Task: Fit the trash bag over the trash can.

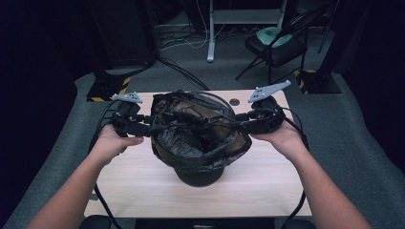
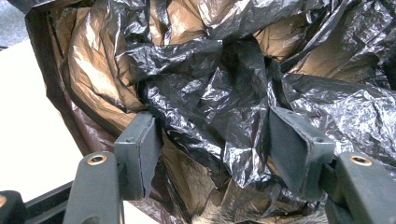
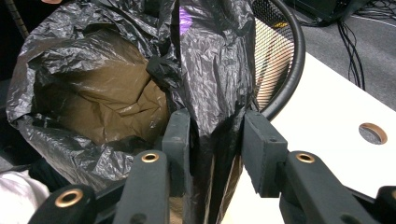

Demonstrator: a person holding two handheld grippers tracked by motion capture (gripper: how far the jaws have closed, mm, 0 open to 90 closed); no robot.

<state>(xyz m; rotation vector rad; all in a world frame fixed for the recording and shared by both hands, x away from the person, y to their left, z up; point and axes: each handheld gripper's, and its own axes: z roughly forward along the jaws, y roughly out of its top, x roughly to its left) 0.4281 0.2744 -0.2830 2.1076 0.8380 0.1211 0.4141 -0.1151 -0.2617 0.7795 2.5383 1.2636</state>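
Grey carpet surrounds your pale wooden table [image 1: 143,181], with a folding chair [image 1: 277,45] and loose cables [image 1: 181,71] on the floor behind it. From the high view, a bin [image 1: 199,177] stands near the table's middle, draped in a black bag [image 1: 191,124] whose mouth gapes upward, and your 2 hands reach it from opposite sides. Your left gripper [image 1: 145,128] meets the bag's left edge; your right gripper [image 1: 239,119] meets its right edge. That overview cannot show you the jaws, but the gripper views can. In the left gripper view, the left gripper [image 2: 215,144] has its jaws well apart, with crumpled bag [image 2: 219,93] film bunched between them; whether the pads press on it, you cannot tell. In the right gripper view, the right gripper [image 3: 215,140] has its jaws drawn in against a hanging fold of bag [image 3: 215,70], both pads touching the film, so it is clamped there. This view also gives you the bin's mesh wall and round rim [image 3: 292,70] just behind the fold, and a round hole [image 3: 372,132] in the table [image 3: 327,107], seen in the high view as a small dot beside the right gripper.
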